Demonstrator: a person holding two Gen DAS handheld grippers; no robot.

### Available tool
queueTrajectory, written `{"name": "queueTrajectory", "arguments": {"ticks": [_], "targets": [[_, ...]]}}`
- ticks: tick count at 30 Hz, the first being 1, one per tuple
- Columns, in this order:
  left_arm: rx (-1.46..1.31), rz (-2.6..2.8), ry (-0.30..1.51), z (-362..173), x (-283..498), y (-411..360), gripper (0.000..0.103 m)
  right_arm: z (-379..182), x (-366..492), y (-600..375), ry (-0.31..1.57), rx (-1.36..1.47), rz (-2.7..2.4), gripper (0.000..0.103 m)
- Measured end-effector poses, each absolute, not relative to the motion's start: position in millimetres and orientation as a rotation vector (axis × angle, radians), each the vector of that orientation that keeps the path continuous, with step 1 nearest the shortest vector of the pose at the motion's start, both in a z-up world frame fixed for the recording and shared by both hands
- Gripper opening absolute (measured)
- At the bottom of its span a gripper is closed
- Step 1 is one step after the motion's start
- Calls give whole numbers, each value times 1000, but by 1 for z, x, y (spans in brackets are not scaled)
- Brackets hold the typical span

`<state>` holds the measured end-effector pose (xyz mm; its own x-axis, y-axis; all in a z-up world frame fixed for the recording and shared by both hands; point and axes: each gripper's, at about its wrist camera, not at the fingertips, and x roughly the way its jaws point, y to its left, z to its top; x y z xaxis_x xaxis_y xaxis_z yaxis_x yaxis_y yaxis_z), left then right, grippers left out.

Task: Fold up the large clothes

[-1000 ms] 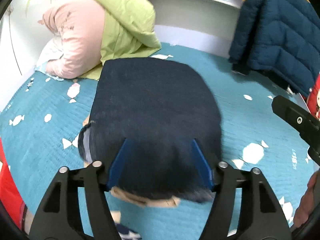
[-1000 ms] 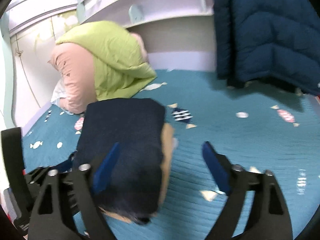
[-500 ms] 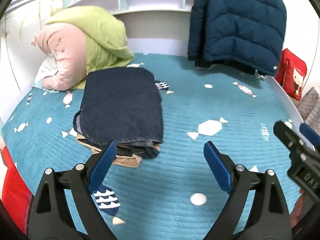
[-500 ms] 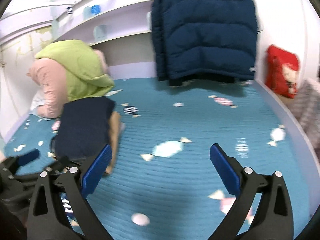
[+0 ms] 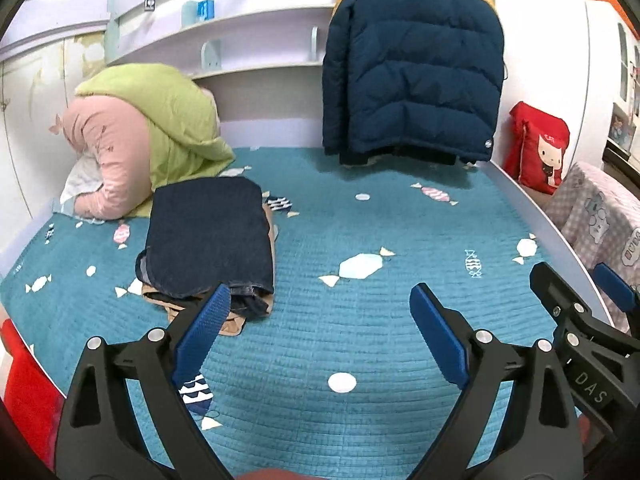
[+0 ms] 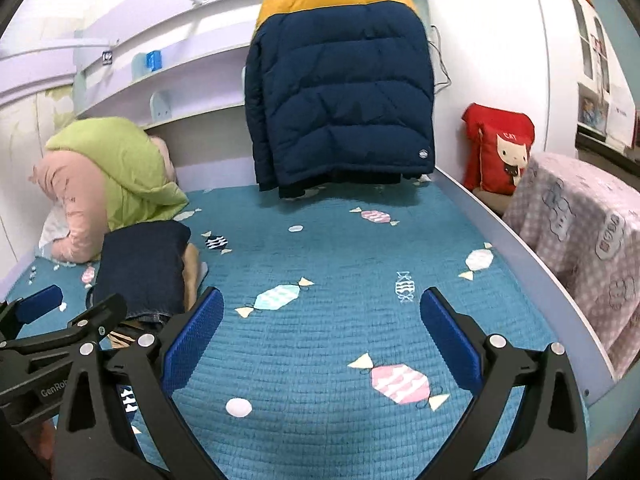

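Grippers farther from teal bedspread.

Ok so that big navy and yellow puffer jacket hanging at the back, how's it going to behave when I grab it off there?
The puffer jacket will probably be floppy: it hangs limp, its hem touching the teal quilt. Its puffy quilted panels suggest it is light for its bulk and will squash under the fingers. The smooth shell may be slippery, so a shallow pinch could slide off.

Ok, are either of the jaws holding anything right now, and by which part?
Nothing is held. The left gripper and right gripper are both open over the bedspread; the folded jeans lie free.
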<state>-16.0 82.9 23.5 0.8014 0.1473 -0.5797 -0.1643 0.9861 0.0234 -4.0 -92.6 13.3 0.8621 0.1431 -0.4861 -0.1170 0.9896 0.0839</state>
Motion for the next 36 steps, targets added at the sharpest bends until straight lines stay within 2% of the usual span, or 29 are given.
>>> {"name": "queueTrajectory", "arguments": {"ticks": [36], "targets": [[-17, 166, 607, 27, -29, 67, 92, 15, -21, -101, 469, 16, 148, 95]]}}
